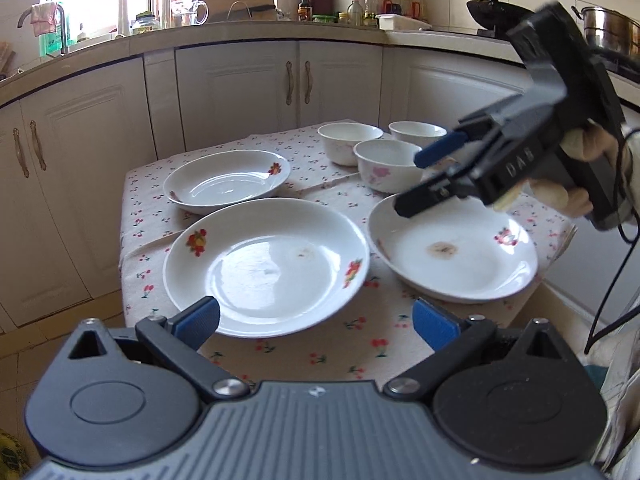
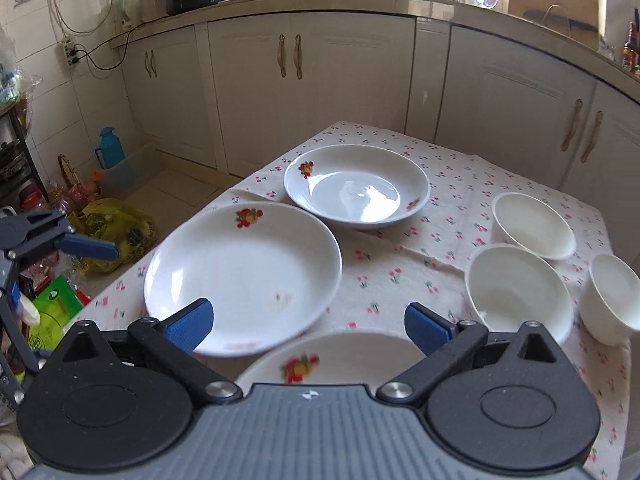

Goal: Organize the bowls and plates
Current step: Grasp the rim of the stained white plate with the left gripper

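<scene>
Three white flowered plates lie on the cloth-covered table: a large one in the middle, a deeper one behind it, and a stained one to the right. Three white bowls are clustered at the back right. My left gripper is open and empty above the large plate's near rim. My right gripper is open and empty, hovering over the stained plate's far rim beside the front bowl. In the right wrist view the right gripper spans the stained plate, with the large plate and the bowls beyond.
White cabinets and a cluttered counter wrap around behind the table. A wok and a steel pot sit at the back right. Bags and a blue flask stand on the floor past the table's left edge.
</scene>
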Demonstrator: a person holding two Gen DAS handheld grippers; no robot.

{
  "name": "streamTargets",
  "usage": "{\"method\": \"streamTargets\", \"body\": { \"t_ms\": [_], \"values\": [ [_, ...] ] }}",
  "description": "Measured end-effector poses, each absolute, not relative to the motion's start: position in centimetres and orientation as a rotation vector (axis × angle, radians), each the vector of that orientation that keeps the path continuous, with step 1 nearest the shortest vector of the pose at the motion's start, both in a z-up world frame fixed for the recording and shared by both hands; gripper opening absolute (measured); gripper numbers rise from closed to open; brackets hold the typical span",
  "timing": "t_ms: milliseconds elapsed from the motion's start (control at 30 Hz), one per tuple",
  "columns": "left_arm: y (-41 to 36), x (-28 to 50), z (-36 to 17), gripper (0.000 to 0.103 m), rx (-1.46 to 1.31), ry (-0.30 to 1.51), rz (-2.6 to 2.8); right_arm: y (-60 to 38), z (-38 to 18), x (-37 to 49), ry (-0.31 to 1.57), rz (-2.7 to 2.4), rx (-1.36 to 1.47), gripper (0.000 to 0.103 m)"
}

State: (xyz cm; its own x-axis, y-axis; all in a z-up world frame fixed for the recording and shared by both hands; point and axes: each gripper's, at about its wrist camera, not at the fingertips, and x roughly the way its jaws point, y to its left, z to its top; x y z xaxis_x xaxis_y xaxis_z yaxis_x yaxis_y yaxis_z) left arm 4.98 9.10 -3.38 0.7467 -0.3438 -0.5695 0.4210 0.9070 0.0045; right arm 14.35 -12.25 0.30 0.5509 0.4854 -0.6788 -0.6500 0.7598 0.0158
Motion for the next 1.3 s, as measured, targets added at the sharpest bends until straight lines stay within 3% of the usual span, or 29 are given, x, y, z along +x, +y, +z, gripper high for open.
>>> {"method": "streamTargets", "body": {
  "t_ms": [567, 1300],
  "values": [
    [2.4, 5.1, -2.9, 0.102, 0.131, 0.685, -0.444, -22.4, -3.9, 5.7, 0.677, 0.604, -0.248, 0.103],
    [-4.1, 14.6, -2.6, 0.102, 0.296, 0.818, -0.637, -21.3, -7.9, 5.6, 0.665, 0.598, -0.284, 0.103]
  ]
}}
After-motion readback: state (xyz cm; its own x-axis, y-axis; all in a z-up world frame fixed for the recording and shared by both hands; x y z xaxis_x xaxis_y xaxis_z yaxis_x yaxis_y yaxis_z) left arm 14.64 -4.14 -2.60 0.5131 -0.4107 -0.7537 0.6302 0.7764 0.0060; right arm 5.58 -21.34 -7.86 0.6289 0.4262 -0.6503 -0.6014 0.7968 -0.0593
